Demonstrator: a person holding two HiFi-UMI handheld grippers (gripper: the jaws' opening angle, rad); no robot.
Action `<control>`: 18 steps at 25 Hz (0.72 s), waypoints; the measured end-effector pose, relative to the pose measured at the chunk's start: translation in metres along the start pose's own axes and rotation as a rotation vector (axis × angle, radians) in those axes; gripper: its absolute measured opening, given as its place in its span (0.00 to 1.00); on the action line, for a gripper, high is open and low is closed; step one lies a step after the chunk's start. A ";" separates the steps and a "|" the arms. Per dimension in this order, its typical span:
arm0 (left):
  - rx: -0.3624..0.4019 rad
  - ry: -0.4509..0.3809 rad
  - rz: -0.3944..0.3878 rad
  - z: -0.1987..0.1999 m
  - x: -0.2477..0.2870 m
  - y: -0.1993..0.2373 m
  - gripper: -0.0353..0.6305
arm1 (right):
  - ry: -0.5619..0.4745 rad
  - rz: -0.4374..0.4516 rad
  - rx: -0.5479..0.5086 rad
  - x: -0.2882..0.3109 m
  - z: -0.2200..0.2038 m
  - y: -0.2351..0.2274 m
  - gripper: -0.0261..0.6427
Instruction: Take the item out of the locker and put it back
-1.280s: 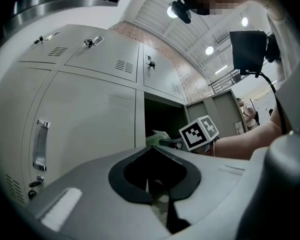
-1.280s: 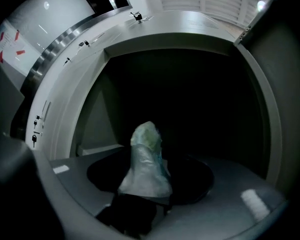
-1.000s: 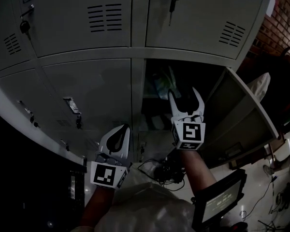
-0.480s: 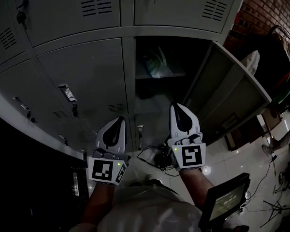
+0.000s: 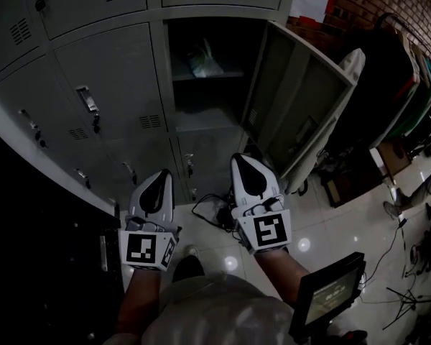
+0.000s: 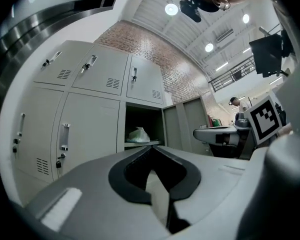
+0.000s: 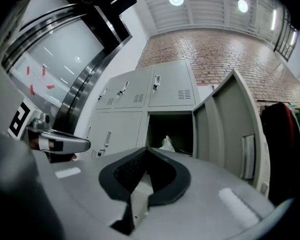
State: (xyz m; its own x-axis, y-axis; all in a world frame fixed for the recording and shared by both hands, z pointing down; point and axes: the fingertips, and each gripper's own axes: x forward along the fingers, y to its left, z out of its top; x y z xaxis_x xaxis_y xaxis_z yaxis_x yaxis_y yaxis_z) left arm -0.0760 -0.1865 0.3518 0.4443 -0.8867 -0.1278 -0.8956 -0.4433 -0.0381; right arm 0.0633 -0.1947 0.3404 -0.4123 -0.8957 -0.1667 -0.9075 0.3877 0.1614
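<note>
Held the left hand-held gripper [image 5: 160, 182] and the right hand-held gripper [image 5: 243, 165] low and side by side, pointed toward the open locker compartment [image 5: 208, 106] but well back from it. Showed jaws pressed together on each in its own gripper view, with nothing between them.

Left the item, a pale crumpled bag [image 5: 201, 62], lying on the shelf [image 5: 219, 75] inside the compartment, well apart from both hand-held grippers. Left the locker door [image 5: 302, 110] swung wide to the right, probably to keep the compartment reachable.

Judged the put-back as likely done. Empty, closed jaws and a withdrawn stance fit a release already made, with the door not yet shut.

Against a second ago: had then reached the right hand-held gripper up to the compartment's mouth with its jaws spread. Had since drawn it back level with the left and closed it on nothing. Had backed off generally, so that the compartment sat higher and farther off in the head view. Found the bag on the same shelf both times.
</note>
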 end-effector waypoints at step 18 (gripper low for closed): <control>-0.001 -0.009 0.005 0.017 -0.054 -0.060 0.06 | 0.007 0.028 0.067 -0.081 0.019 0.006 0.04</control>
State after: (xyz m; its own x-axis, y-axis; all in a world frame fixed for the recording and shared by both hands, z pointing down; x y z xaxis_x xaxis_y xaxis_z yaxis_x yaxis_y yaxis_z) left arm -0.0464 -0.1096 0.3447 0.4397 -0.8877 -0.1365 -0.8977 -0.4390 -0.0363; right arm 0.0894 -0.1156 0.3368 -0.4370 -0.8858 -0.1562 -0.8992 0.4259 0.1006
